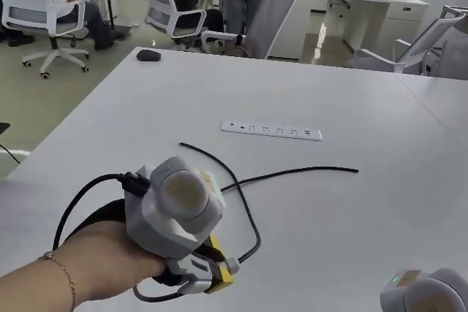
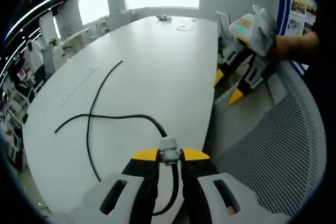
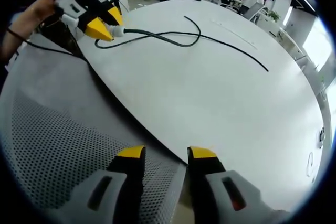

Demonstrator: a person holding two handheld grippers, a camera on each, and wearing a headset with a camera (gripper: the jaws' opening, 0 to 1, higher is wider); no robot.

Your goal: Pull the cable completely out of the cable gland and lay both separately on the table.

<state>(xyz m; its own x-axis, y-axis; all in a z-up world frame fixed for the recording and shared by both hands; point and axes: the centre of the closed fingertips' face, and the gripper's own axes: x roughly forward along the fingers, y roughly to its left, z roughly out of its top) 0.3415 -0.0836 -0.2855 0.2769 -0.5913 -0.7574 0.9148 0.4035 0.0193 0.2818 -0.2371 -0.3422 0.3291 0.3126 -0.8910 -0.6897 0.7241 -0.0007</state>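
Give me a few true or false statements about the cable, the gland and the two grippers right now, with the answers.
1. The left gripper is shut on the cable gland. True.
2. The black cable is fully out of the gland. False: it runs into the gland held between the jaws.
3. The right gripper grips the cable's free end. False: its jaws stand open and empty, near the table's edge.
4. A white power strip lies on the table beyond the cable. True.
5. The gland lies on the table. False: it is held in the left gripper.
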